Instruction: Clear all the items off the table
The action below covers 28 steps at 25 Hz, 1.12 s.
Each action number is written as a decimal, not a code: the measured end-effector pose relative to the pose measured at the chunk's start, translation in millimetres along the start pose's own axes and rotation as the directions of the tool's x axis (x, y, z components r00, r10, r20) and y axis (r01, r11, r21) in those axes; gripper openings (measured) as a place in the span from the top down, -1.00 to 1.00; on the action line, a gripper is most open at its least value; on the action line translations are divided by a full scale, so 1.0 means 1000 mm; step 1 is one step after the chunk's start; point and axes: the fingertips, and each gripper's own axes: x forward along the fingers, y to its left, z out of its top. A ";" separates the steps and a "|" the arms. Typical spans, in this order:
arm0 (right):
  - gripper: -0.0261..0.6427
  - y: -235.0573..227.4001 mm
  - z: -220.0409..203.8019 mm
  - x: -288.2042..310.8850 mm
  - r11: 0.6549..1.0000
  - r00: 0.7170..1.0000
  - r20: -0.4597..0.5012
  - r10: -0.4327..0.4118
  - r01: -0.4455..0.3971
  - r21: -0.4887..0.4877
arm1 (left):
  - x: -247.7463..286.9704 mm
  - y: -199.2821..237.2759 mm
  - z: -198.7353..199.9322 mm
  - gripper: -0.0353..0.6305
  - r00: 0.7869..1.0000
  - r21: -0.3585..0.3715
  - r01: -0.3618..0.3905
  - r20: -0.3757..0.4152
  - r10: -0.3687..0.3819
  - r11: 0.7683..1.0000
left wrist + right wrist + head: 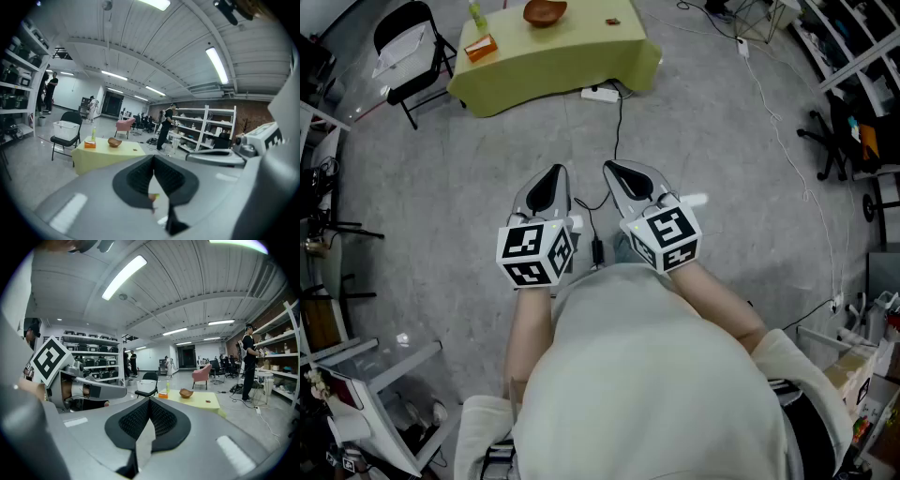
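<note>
As the left gripper (551,178) and right gripper (619,173) are closed, empty and far from the table (572,56), better step nearer first, then open one for the bowl (545,11).

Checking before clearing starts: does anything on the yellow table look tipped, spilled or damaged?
Nothing stands out. The bottle stands upright, and the wooden bowl, orange box and brown item sit apart on the table; no spill shows.
</note>
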 end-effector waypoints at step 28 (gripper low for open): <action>0.93 -0.090 0.027 0.075 0.998 0.999 0.020 0.043 -0.044 0.042 | 0.105 0.037 0.030 0.86 0.996 -0.071 -0.088 0.003 0.088 0.994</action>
